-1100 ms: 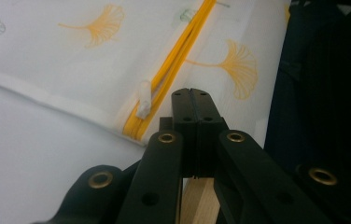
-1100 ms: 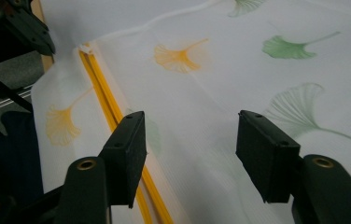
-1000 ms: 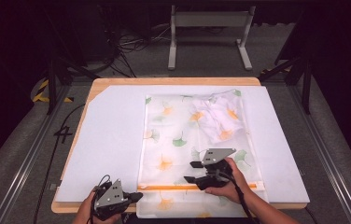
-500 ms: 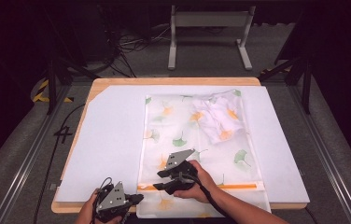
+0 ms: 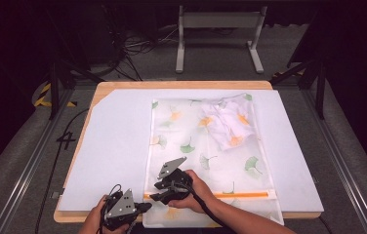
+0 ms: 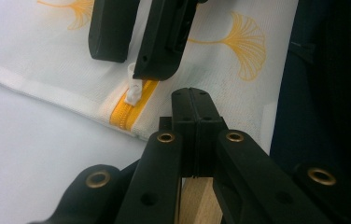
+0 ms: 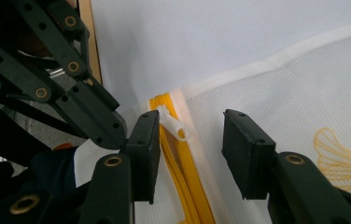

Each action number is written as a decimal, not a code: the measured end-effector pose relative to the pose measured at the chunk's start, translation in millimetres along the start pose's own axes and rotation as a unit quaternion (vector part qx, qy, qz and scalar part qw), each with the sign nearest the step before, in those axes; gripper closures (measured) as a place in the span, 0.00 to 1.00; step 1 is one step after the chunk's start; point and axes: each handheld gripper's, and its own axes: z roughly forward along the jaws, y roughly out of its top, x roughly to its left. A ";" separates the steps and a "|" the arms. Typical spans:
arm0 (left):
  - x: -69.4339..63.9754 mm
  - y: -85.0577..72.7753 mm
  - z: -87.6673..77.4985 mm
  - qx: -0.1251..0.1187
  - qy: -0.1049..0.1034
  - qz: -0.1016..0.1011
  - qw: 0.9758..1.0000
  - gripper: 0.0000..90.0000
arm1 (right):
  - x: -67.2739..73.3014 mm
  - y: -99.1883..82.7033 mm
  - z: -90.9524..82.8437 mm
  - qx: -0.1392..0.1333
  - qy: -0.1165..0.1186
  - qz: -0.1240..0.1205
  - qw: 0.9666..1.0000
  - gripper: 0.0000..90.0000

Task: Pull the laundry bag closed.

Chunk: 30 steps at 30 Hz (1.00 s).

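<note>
High view: white mesh laundry bag printed with ginkgo leaves [image 5: 206, 146] is lying flat on the pale table mat [image 5: 113, 146], a folded white garment [image 5: 230, 124] inside its far end.
Right gripper [image 7: 187, 154]: jaws have just been closing, now standing apart around the small white zipper pull [image 7: 172, 123], pads not pressing it.
Left gripper [image 6: 197, 126]: jaws are sitting together at the bag's corner.
Left gripper view: yellow zipper [image 6: 129, 109] is ending near the bag's edge.

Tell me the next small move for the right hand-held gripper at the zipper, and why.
Probably close the right hand-held gripper on the white zipper pull: the pull lies between its open jaws, which have just been closing, at the end of the orange zipper, while the left hand-held gripper pins the bag's corner.
</note>
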 end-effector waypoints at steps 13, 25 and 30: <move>-0.3 1.4 0.3 0.005 0.001 0.005 1.000 1.00 | 7.9 5.0 11.0 -0.008 0.003 0.024 1.000 0.78; 0.0 1.2 0.4 0.005 -0.002 -0.002 1.000 1.00 | 4.6 -0.3 4.3 -0.016 0.025 0.074 0.997 0.83; -0.4 2.0 0.4 0.007 0.000 0.002 1.000 1.00 | 6.8 0.7 1.6 -0.015 0.019 0.071 0.997 0.88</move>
